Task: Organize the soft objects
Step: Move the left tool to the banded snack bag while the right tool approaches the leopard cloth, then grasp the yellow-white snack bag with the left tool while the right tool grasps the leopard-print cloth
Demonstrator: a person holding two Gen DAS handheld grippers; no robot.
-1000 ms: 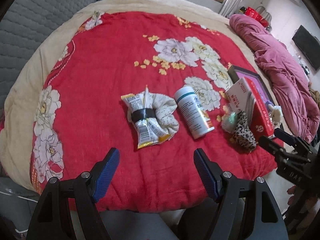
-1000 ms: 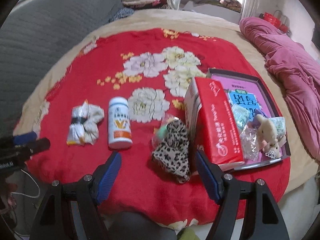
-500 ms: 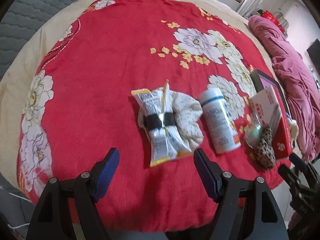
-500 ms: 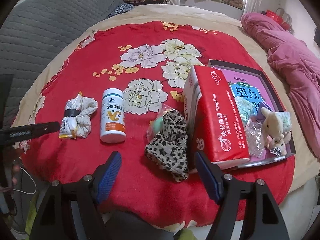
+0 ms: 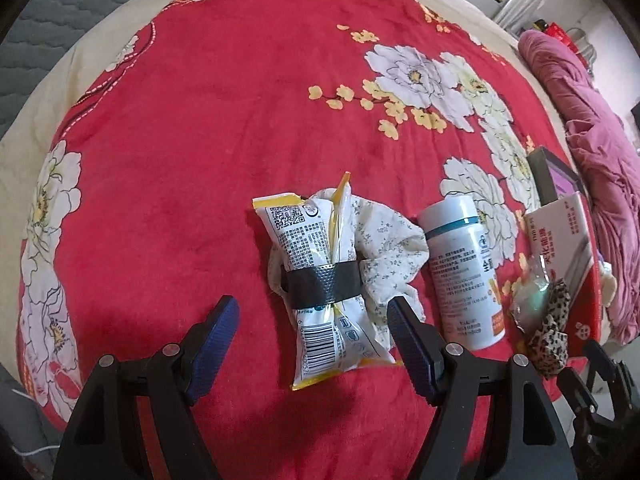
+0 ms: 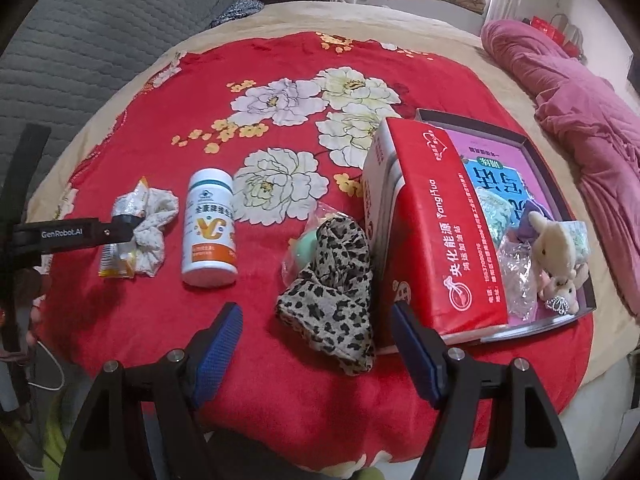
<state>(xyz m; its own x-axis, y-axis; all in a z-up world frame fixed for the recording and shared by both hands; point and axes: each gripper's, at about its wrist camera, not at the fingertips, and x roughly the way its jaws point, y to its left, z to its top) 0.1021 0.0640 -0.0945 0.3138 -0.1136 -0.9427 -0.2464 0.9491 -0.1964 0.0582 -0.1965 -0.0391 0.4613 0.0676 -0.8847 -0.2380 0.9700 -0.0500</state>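
Observation:
A snack packet (image 5: 320,276) bound by a black band to a white floral cloth (image 5: 386,248) lies on the red blanket (image 5: 200,120). My left gripper (image 5: 314,340) is open, its fingers on either side of the packet's near end. A leopard-print cloth (image 6: 336,292) lies over a mint green object (image 6: 306,246) in clear wrap. My right gripper (image 6: 318,340) is open just before the leopard cloth. The bundle also shows in the right wrist view (image 6: 136,228), partly behind the left gripper.
A white bottle (image 6: 210,228) lies between bundle and leopard cloth. A red box (image 6: 432,220) leans on a dark tray (image 6: 560,184) holding plush toys (image 6: 556,256) and wrapped items. A pink quilt (image 6: 580,92) lies at right. The bed edge is just below my grippers.
My left gripper has moved forward and down to the packet bundle, which now sits between its fingers. My right gripper has edged closer to the leopard cloth.

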